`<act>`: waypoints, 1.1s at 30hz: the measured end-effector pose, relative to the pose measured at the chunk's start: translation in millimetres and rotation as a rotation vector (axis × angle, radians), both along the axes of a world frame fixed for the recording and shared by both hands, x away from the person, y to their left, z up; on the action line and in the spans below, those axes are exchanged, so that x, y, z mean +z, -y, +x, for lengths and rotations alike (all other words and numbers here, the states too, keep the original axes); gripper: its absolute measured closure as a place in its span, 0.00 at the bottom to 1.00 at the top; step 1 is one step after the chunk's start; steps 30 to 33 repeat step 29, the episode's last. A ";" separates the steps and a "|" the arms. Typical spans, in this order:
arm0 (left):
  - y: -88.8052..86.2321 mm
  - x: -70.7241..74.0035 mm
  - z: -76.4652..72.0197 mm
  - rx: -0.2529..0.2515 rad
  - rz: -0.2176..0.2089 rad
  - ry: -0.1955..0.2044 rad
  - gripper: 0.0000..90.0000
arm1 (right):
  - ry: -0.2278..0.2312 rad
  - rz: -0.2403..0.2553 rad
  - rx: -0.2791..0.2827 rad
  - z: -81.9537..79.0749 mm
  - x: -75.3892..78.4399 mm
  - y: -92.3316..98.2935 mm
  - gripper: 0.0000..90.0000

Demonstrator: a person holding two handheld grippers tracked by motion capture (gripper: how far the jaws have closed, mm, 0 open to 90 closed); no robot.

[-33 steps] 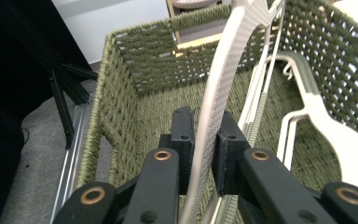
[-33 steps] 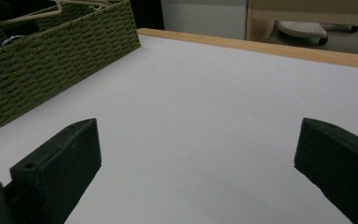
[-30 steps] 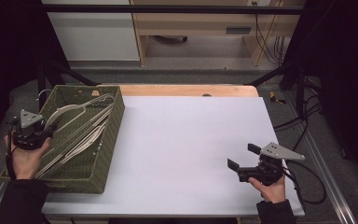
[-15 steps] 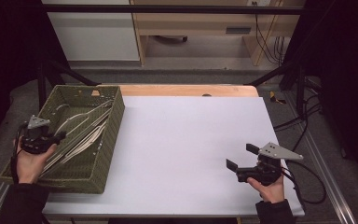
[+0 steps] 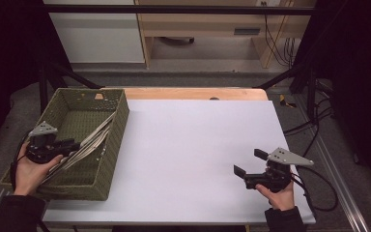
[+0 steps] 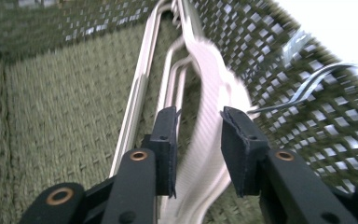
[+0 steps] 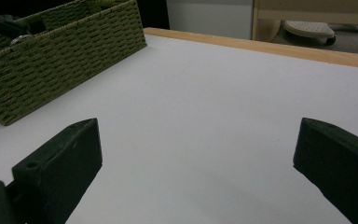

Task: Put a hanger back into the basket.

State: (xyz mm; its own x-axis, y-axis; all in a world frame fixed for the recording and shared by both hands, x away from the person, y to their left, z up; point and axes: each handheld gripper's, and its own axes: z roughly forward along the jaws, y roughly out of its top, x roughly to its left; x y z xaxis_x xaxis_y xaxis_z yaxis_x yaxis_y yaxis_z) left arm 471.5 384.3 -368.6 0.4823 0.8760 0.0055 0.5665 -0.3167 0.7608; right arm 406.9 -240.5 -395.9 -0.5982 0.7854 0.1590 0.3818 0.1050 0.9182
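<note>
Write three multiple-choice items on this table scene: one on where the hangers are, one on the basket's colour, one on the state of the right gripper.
1. Where do the white hangers lie?
A. In the woven basket at the table's left
B. On the bare white tabletop
C. On the floor behind the table

2. What colour is the basket?
A. Red
B. Olive green
C. Blue

3. How does the right gripper stand?
A. Shut on a hanger
B. Shut on nothing
C. Open, with nothing between its jaws

Answers:
1. A: the high view shows the hangers slanting across the inside of the basket, where the left gripper has one between its jaws, which have just been opening.
2. B: its weave is olive green in all three views.
3. C: the right gripper view shows its jaws wide apart over bare white tabletop.
</note>
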 end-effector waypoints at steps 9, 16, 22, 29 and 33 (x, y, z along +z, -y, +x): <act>17.1 28.5 -25.3 -0.030 -0.112 0.173 0.54 | 0.018 0.014 0.010 -1.0 2.7 -0.7 0.02; 51.2 38.9 -43.3 -0.113 -0.177 0.290 0.28 | 0.038 0.019 0.002 -1.2 3.9 -0.8 0.02; 88.5 35.7 -52.1 -0.180 -0.239 0.309 0.11 | 0.051 0.022 -0.002 -3.0 6.3 2.9 0.02; 132.3 14.9 -53.7 -0.274 -0.252 0.273 0.09 | 0.049 0.015 -0.009 -3.8 5.8 4.3 0.02; 132.3 14.9 -53.7 -0.274 -0.252 0.273 0.09 | 0.049 0.015 -0.009 -3.8 5.8 4.3 0.02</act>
